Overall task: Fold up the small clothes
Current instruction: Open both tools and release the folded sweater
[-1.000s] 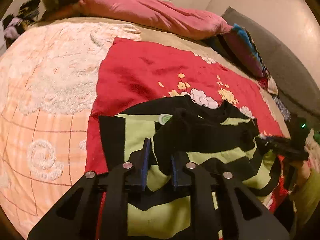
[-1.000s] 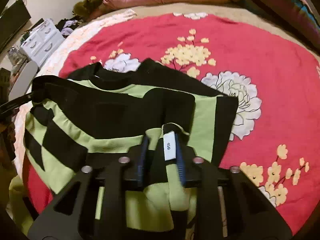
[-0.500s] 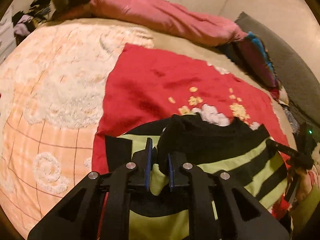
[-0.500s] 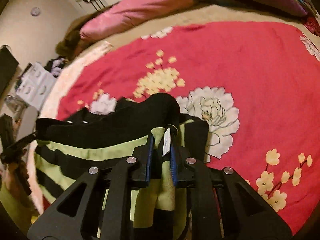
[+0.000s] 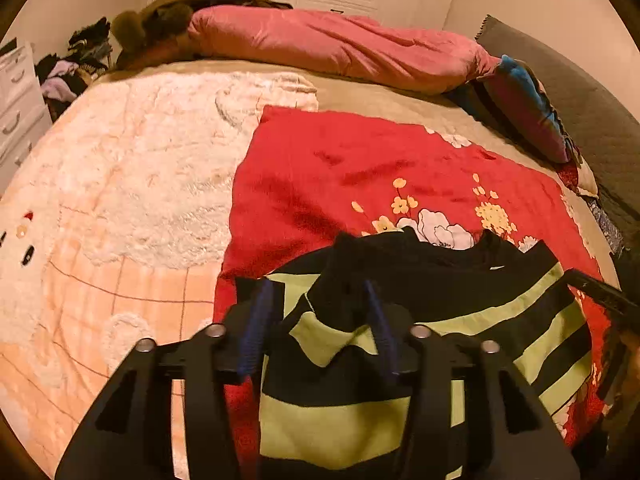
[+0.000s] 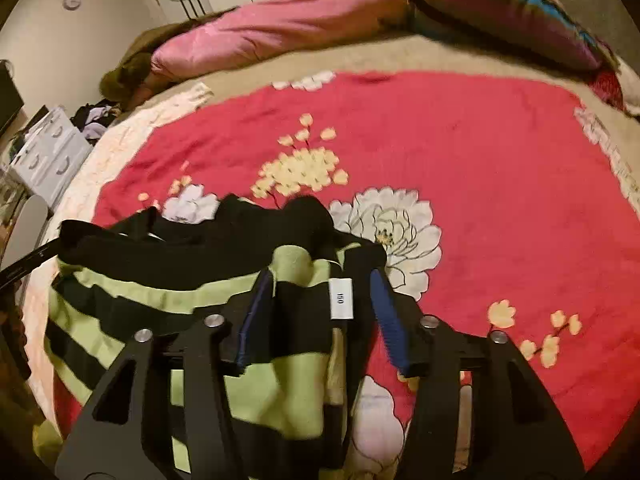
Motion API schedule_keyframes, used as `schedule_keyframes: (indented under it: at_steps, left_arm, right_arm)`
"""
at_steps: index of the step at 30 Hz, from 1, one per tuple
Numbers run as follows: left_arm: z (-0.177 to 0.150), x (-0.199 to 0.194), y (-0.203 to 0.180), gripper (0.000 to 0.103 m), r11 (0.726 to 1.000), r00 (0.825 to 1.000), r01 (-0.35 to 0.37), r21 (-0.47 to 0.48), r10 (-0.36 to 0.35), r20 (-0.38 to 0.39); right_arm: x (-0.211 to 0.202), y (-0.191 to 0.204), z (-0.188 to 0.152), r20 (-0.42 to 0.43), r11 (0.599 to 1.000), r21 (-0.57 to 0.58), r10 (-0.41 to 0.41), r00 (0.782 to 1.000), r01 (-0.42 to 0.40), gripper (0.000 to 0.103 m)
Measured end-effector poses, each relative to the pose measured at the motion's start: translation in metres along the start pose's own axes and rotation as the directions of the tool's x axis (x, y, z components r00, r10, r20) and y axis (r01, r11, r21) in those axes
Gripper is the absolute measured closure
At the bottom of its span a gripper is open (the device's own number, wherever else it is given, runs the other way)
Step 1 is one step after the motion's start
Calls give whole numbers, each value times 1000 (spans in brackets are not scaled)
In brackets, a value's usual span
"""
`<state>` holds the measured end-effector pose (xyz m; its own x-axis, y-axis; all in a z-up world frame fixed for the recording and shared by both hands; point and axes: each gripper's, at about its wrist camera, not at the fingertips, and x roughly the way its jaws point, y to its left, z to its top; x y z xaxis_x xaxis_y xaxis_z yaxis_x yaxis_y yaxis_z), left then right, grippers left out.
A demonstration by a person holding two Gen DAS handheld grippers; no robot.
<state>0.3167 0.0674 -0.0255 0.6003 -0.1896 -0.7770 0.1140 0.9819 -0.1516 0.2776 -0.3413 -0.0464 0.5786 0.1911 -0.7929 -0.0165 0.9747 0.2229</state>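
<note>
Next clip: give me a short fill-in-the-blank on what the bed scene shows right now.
1. The striped garment is black and ____.
2. It lies on a ____ blanket with flowers.
3. The long pillow at the head of the bed is ____.
4. The white size tag sits between the fingers of the ____ gripper.

Missing words: green; red; pink; right

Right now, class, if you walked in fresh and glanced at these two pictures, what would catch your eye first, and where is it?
First, the black and lime-green striped garment bunched up in the foreground on the red floral blanket. The left gripper and right gripper stand over it, jaws opening, cloth still between them. Behind, a long pink pillow lies across the bed's far edge.
</note>
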Motion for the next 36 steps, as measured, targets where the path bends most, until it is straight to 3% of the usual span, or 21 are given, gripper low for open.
schedule_keyframes:
  at_steps: [2, 10, 18, 25, 27, 28, 29, 32, 36]
  left_arm:
    - [0, -4, -1, 54, 1000, 1000, -9, 7, 9, 6]
    - [-12, -21, 9, 38, 1000, 1000, -2, -28, 2, 21]
    - [-41, -53, 44, 34, 993, 999, -14, -113, 19, 42]
    - [-86, -38, 43, 31, 987, 997, 55, -150, -63, -49]
    - [-96, -27, 36, 42, 984, 992, 86, -157, -100, -78]
    - [-99, -25, 30, 84, 983, 988, 115, -146, -129, -85]
    - [-100, -28, 25, 90, 983, 987, 131, -127, -141, -75]
    - [-98, -50, 21, 92, 984, 990, 140, -110, -142, -14]
    - [-105, -48, 31, 91, 986, 994, 98, -133, -104, -43]
  right_arm:
    - [-14, 6, -1, 34, 1000, -27, -9, 999, 10, 45]
    - [-49, 43, -22, 98, 987, -158, 26, 995, -10, 32]
    - [-51, 67, -55, 55, 969, -245, 44, 997, -29, 32]
    - [-48, 62, -74, 25, 980, -196, 50, 998, -45, 30]
    - [-46, 59, -78, 14, 983, -176, 52, 999, -49, 29]
    - [-45, 57, -80, 5, 984, -170, 55, 998, -54, 29]
    - [-44, 57, -81, 0, 984, -170, 54, 999, -53, 29]
    - [-42, 54, -84, -14, 985, -163, 45, 999, -47, 29]
    - [-33, 45, -92, -64, 991, -132, 18, 998, -27, 29]
